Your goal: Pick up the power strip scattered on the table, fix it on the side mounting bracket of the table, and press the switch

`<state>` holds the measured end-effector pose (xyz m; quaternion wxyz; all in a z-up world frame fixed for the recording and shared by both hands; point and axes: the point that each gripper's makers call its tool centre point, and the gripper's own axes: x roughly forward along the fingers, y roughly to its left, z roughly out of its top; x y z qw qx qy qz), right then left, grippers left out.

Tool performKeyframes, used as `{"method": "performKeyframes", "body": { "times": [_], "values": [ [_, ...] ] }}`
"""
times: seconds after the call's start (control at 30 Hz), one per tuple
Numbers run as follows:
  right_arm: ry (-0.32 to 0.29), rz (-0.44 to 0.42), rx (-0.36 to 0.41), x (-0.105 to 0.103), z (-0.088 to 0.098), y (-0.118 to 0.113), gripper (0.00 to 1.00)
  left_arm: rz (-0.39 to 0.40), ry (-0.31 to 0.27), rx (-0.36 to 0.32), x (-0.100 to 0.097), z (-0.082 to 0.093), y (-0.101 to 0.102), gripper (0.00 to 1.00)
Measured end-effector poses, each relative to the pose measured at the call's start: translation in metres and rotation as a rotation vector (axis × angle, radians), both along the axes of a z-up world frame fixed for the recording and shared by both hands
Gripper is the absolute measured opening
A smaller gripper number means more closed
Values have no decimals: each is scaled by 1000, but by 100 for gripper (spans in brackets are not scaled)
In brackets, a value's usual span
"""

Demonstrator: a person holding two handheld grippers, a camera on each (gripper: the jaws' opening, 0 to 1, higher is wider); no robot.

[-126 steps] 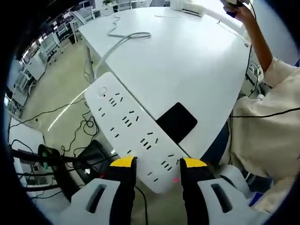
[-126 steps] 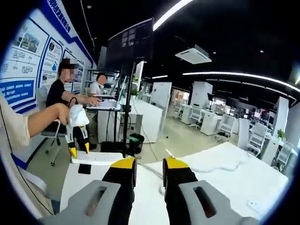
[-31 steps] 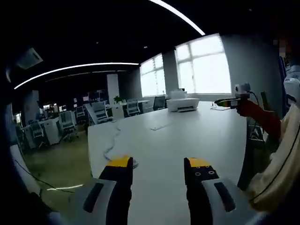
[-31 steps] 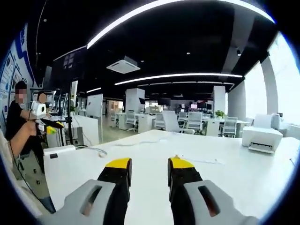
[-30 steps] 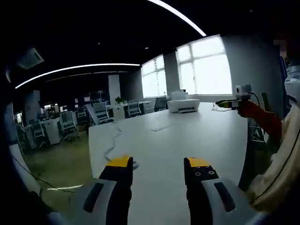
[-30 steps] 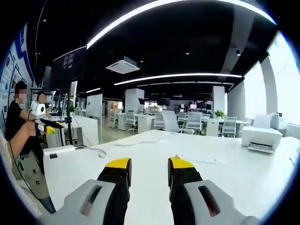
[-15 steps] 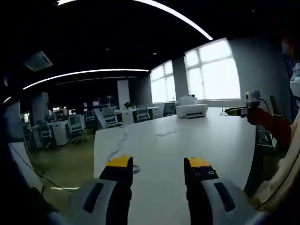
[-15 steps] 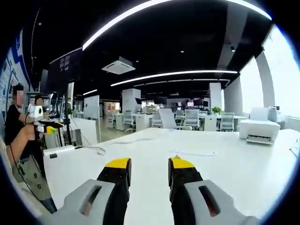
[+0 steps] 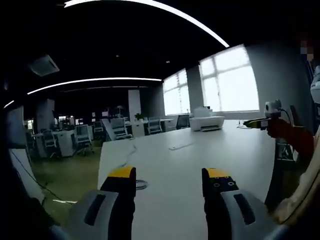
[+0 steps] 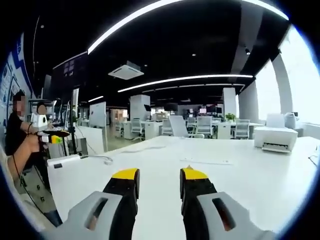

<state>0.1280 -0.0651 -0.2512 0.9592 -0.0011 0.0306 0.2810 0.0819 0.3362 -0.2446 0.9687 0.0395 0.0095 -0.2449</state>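
In the right gripper view the white power strip (image 10: 66,160) lies along the far left end of the white table (image 10: 240,175), and its white cord (image 10: 102,159) curls beside it. My left gripper (image 10: 50,135) hovers just above that end, held in a hand. My right gripper (image 10: 159,175) is over the table's middle, open, with nothing between its jaws. In the left gripper view my left gripper (image 9: 170,175) is open wide and empty above the table (image 9: 200,155). A loop of cord (image 9: 137,184) lies beside its left jaw. The right gripper (image 9: 267,117) shows at the right edge.
A white printer (image 10: 275,136) (image 9: 209,121) stands at the table's far end. A thin flat item (image 9: 180,146) (image 10: 205,161) lies on the tabletop. Office desks and chairs (image 10: 200,127) fill the room behind. Two people (image 10: 20,125) are at the left.
Four seconds ago the power strip was between the left jaws at the table edge; now they are empty and slightly wider apart. Both views have tilted up a little.
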Motion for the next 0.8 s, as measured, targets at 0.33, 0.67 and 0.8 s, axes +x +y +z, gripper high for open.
{"method": "performKeyframes", "body": {
  "times": [0.33,0.67,0.8],
  "values": [
    [-14,-32,1,-9,-4,-7,29,132,-110,-13,0,13,17,59],
    [-51,-101,-3,-14,-13,-16,34,203,-107,-27,3,-5,18,63],
    [-71,-131,16,-15,-13,-22,35,229,-111,-29,4,-12,19,63]
  ]
}}
